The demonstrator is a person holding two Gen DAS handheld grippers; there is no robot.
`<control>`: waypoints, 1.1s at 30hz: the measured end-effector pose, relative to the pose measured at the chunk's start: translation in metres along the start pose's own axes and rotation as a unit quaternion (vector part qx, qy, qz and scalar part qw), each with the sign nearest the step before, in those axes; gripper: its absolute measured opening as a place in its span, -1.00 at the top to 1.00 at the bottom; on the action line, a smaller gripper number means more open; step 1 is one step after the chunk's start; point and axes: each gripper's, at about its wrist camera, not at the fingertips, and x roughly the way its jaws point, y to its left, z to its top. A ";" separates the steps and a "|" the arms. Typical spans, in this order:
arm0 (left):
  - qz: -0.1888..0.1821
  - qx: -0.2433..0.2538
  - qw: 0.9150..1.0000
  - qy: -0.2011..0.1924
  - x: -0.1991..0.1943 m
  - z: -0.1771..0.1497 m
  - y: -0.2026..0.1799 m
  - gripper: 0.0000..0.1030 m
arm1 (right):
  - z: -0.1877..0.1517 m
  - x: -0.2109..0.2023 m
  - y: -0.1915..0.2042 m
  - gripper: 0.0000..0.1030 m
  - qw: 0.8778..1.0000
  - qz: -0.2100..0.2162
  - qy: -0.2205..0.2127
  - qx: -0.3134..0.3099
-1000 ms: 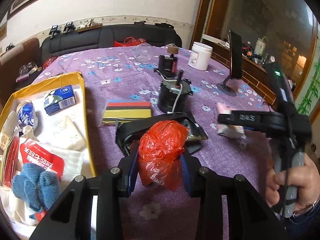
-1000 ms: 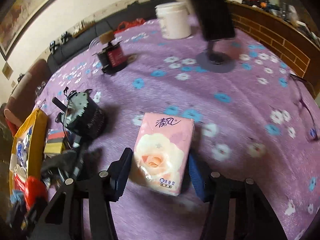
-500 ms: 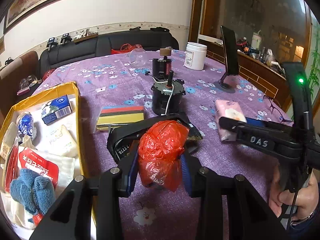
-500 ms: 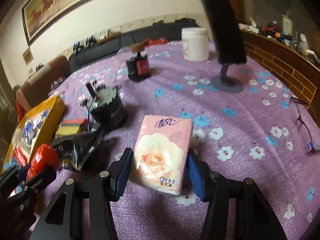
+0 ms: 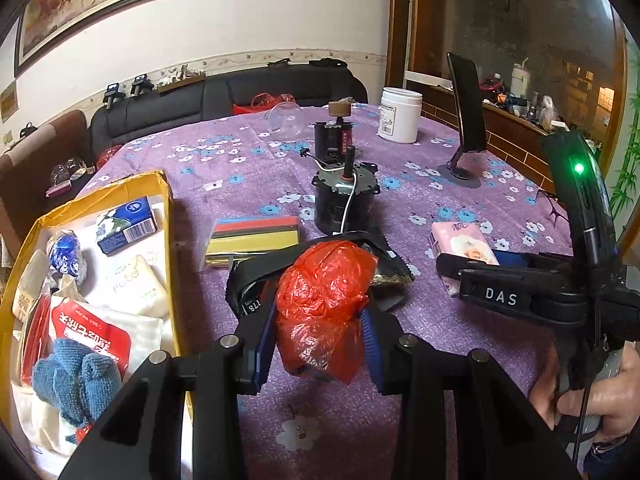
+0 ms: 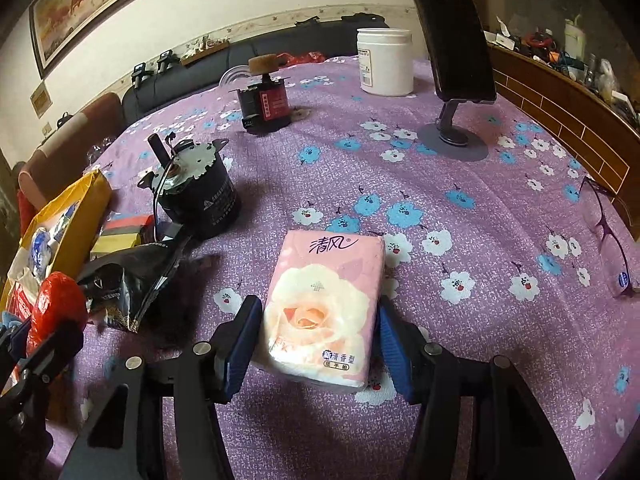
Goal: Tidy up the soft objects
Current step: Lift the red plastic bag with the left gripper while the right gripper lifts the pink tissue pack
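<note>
Left claw clamped on the bag, right claw straddling the tissues.

My left gripper point(image 5: 318, 346) squeezes the crumpled red plastic bag point(image 5: 324, 304) between its blue pads, with the yellow box point(image 5: 170, 240) of soft goods at nine o'clock. My right gripper point(image 6: 316, 346) has just eased wider around the pink tissue pack point(image 6: 326, 304); its right pad stands clear, so no grip, and the pack lies on the purple floral tablecloth point(image 6: 460, 216), black motor point(image 6: 196, 200) at ten o'clock.
</note>
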 end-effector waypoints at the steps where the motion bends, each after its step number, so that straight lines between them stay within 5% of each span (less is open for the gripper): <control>1: 0.001 0.000 1.000 0.000 0.000 0.000 0.000 0.29 | 0.000 0.000 0.000 -0.18 1.000 0.000 0.001 0.000; 16: 0.014 0.009 1.000 -0.011 -0.004 0.000 -0.004 0.29 | 0.002 -0.003 0.000 -0.10 1.000 -0.007 -0.004 -0.006; 33: 0.021 0.015 0.999 -0.027 -0.010 -0.001 -0.006 0.29 | -0.002 -0.038 0.011 -0.08 0.994 0.001 -0.103 -0.028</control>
